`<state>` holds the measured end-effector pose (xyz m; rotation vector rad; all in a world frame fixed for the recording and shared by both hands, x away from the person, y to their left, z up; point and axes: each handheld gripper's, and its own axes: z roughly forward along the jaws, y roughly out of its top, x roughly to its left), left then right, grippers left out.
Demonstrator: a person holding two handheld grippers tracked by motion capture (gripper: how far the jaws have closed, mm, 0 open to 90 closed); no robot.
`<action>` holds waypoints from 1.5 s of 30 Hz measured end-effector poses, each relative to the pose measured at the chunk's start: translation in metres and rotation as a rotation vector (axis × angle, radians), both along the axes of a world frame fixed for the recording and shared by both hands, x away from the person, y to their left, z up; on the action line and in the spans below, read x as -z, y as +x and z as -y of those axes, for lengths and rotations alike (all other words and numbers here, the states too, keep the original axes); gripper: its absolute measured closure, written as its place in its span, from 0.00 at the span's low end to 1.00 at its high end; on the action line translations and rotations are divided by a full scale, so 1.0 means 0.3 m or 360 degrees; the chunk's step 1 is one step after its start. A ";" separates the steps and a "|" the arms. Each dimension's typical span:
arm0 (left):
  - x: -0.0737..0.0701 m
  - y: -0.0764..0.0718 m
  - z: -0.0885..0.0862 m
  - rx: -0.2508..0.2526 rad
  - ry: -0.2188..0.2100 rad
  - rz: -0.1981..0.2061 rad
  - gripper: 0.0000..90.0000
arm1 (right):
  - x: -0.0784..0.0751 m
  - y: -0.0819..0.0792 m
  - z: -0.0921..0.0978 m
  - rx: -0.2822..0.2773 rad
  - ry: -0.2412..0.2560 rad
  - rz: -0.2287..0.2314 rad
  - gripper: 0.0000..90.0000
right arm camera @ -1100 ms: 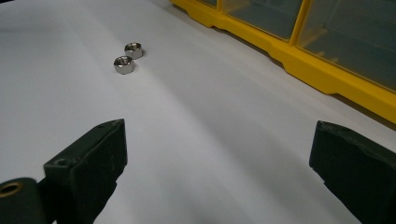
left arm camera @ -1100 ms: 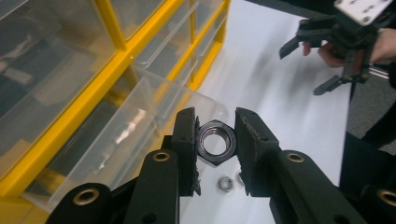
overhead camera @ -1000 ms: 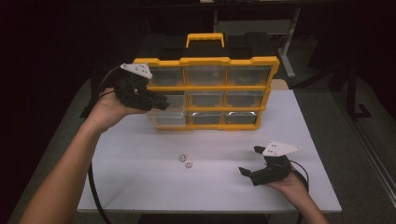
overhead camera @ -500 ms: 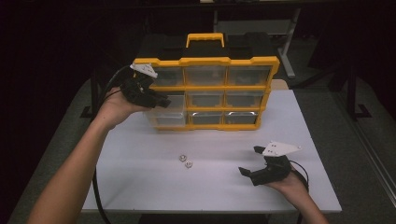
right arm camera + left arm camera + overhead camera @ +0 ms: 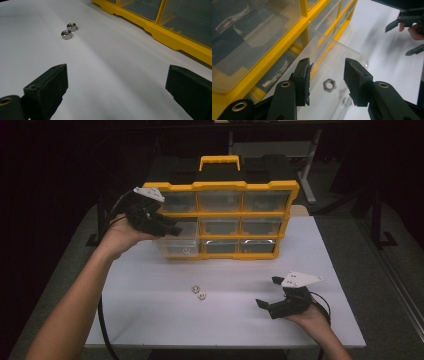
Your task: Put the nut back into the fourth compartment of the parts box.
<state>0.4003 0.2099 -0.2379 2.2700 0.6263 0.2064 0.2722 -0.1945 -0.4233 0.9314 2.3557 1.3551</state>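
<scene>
A steel hex nut (image 5: pixel 329 85) lies in the pulled-out clear drawer (image 5: pixel 176 243) at the yellow organizer's (image 5: pixel 220 185) seven o'clock corner. The left gripper (image 5: pixel 326 80) hovers over it, jaws apart and empty. The right gripper (image 5: pixel 268 293) rests wide open at the table's (image 5: pixel 150 320) five o'clock; no readable writing.

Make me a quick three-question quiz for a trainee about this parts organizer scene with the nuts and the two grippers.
1. True or false: the left gripper is shut on a nut.
2. How many loose nuts lie on the white table?
   A. none  B. two  C. five
3. Fill in: one nut lies inside the pulled-out clear ____ of the yellow organizer.

Key
1. False: its jaws stand open above the nut.
2. B, both seen ahead of the open right gripper.
3. Drawer.
</scene>
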 end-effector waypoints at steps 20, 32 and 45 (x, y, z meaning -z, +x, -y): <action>0.020 -0.148 -0.024 0.0126 -0.0056 -0.0032 0.52 | 0.001 -0.001 -0.004 -0.0001 -0.0001 0.0007 0.04; 0.088 -0.218 -0.027 0.0143 -0.0047 -0.0017 0.41 | 0.000 -0.001 -0.004 -0.0001 0.0001 0.0006 0.04; 0.193 -0.275 -0.009 0.0138 -0.0037 -0.0015 0.28 | 0.000 -0.002 -0.005 -0.0002 -0.0001 0.0006 0.04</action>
